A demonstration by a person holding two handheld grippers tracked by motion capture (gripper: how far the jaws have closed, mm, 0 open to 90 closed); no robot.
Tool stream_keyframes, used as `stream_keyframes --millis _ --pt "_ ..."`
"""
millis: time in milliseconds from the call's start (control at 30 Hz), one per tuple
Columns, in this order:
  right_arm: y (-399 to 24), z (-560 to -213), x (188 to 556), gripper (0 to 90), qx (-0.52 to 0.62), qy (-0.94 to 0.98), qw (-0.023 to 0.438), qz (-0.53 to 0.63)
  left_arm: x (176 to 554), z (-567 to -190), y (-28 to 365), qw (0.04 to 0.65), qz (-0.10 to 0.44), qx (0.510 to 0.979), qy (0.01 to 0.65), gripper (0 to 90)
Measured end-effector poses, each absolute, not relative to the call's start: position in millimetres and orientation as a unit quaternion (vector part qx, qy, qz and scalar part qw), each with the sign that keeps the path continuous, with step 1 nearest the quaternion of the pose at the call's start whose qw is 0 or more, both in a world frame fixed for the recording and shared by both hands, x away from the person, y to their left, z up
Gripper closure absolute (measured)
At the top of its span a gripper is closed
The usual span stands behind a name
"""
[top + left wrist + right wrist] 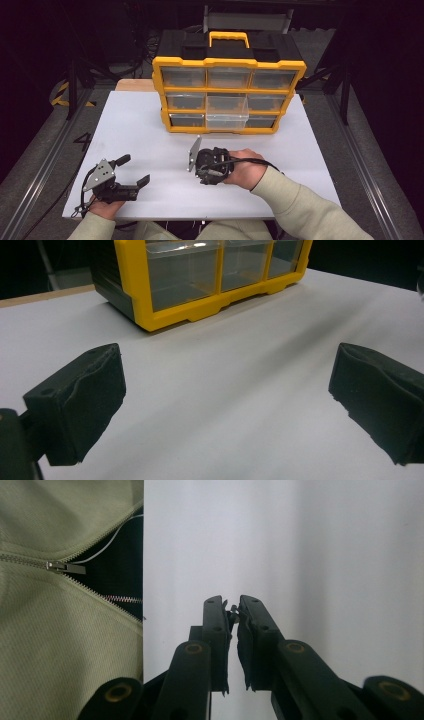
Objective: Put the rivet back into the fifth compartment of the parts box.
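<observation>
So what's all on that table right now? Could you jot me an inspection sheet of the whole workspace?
Surface: white table top, bare apart from the cabinet and the grippers.
Job's things: yellow-and-black drawer cabinet at the far side, clear drawers in three rows; the middle drawer is pulled out. Contents cannot be told.
Clutter: nothing seen.
Grippers: left gripper near the front left corner, jaws wide apart, holding nothing; right gripper mid-table, jaws together, pointing back toward the person's jacket.
Cables: a black cable loops over the right hand; another trails from the left gripper.
Surroundings: dark room, grey floor, metal frame rails.
</observation>
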State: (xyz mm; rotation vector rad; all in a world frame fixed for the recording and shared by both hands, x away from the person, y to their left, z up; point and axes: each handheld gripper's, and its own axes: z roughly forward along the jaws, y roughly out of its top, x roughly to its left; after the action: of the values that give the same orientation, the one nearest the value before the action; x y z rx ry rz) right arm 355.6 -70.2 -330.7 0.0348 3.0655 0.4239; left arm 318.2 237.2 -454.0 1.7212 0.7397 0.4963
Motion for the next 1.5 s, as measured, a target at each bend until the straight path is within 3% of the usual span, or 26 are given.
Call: stream_keyframes --millis 600,1500 --pt "-85.2 -261.8 378.8 82.4 0.043 0.985 0.062 0.155 317.6 -453.4 237.6 0.567 0.212 0.73 0.316 2.7" --pt "-106.1 -201.7 436.9 82.4 0.109 0.973 0.114 0.171 318.1 -453.6 238.6 0.566 0.211 0.731 0.317 2.7"
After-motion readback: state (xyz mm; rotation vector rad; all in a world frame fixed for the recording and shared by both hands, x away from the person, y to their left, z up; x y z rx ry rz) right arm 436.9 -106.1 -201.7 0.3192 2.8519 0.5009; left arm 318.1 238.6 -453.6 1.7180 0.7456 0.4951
